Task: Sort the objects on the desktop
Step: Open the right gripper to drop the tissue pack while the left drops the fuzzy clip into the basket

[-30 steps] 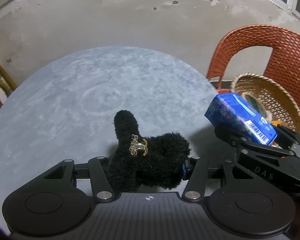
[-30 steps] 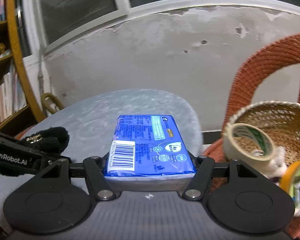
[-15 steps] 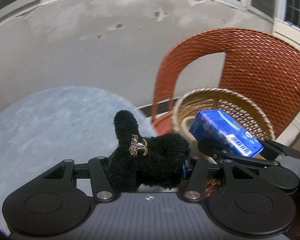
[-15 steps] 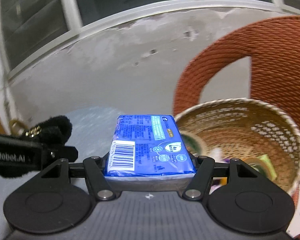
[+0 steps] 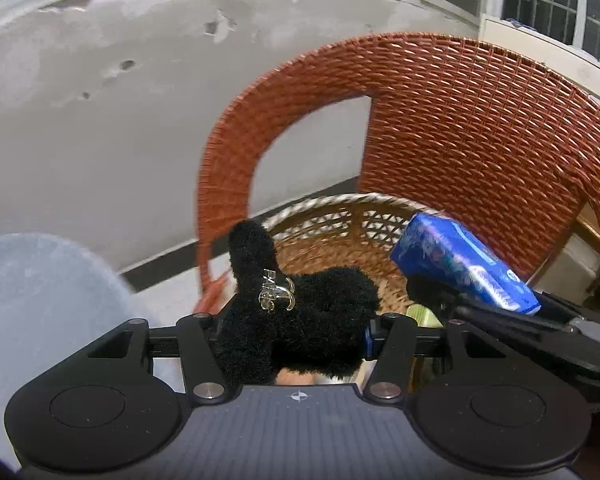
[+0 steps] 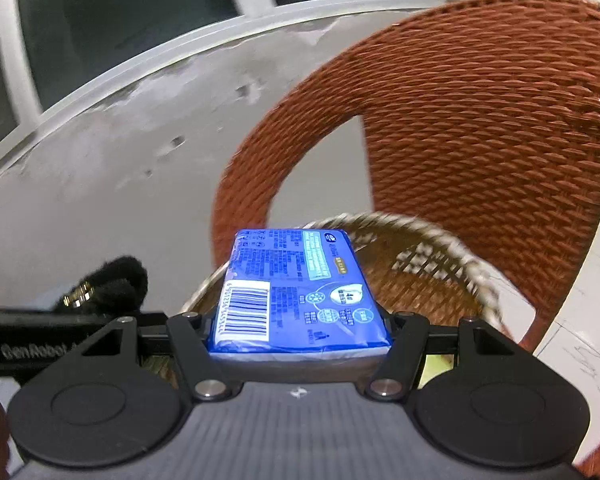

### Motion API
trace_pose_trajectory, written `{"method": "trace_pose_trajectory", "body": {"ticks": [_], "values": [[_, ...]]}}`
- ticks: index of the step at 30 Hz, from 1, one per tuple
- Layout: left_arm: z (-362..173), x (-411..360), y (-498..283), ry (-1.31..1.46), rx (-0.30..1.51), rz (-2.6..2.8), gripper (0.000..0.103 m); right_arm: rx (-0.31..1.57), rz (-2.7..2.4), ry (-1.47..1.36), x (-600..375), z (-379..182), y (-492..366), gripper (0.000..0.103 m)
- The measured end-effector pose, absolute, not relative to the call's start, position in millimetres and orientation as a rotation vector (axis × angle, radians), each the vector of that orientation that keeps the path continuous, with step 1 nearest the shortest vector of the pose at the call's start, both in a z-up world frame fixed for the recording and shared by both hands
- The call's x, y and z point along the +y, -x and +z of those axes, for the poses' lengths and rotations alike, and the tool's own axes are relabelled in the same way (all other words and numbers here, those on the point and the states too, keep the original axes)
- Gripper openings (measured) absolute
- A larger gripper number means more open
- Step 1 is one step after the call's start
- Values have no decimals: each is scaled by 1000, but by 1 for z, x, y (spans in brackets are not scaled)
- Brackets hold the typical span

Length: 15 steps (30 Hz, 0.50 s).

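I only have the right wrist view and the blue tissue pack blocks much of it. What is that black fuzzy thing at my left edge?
Observer: A black fluffy hair clip with a gold PARIS charm, gripped in the left hand-held gripper.
Operator: Is it over the basket?
Observer: Yes, in the left wrist view the round woven wicker basket lies right behind it.
Operator: Where is the table?
Observer: The round grey table shows at the lower left of the left wrist view, beside the orange wicker chair.

Two matte black handheld grippers

The left gripper [image 5: 296,332] and the right gripper [image 6: 300,332] share ribbed grey bodies, round side discs and silver screws; white "GenRobot" lettering marks one side.
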<state>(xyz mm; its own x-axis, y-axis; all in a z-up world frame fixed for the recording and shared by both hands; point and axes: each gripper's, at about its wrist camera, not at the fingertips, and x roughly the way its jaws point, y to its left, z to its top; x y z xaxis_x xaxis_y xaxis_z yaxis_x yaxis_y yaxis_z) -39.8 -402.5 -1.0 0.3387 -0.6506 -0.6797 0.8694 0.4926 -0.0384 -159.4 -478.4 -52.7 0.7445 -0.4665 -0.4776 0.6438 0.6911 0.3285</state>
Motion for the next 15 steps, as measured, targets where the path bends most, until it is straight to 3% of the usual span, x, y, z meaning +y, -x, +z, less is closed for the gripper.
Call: {"method": "trace_pose_trajectory", "body": {"ticks": [4,6,8,15], "values": [[-14,-420,33,-333,722,-1007,62,433,-684,-532,-507,-62,145,62],[-16,-420,33,-303,734,-1020,71,448,-696,-533,-510,-65,143,68],[-17,-417,32,-272,737,-1046,87,428,-714,-527,-507,-66,147,77],[-8,-395,29,-259,757,-1011,91,375,-713,-520,-499,-59,158,82]]}}
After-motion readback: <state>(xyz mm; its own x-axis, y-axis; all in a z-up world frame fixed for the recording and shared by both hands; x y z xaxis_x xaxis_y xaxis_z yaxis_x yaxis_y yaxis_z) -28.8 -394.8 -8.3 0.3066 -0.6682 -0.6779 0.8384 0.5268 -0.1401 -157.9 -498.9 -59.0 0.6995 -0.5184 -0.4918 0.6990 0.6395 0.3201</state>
